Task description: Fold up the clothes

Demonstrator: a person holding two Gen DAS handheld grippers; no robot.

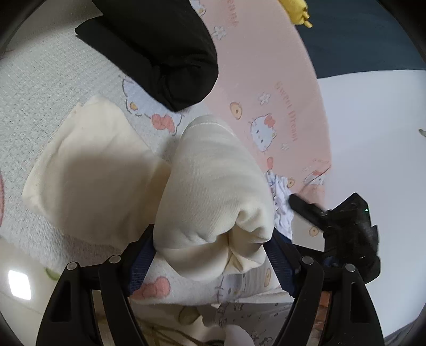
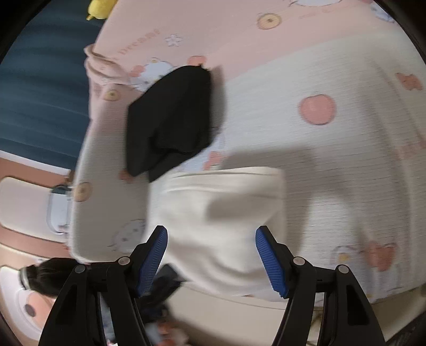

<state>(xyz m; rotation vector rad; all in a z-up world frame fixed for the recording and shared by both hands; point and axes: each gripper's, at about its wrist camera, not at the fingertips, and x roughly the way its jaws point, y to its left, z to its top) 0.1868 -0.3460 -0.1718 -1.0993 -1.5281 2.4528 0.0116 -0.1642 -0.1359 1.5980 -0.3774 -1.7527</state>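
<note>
A thick cream garment fills the left wrist view, rolled into a fat bundle. My left gripper has its jaws wide and both pads pressed on the bundle's near end; the rest of the cloth lies flat on the bed to the left. In the blurred right wrist view the same cream garment lies below my right gripper, which is open, its blue pads clear of the cloth. A folded black garment lies further back on the bed.
The bed has a white textured blanket and a pink cartoon-cat sheet. A yellow plush toy sits at the far edge. The right gripper's black body is at the bundle's right. A dark-haired head shows lower left.
</note>
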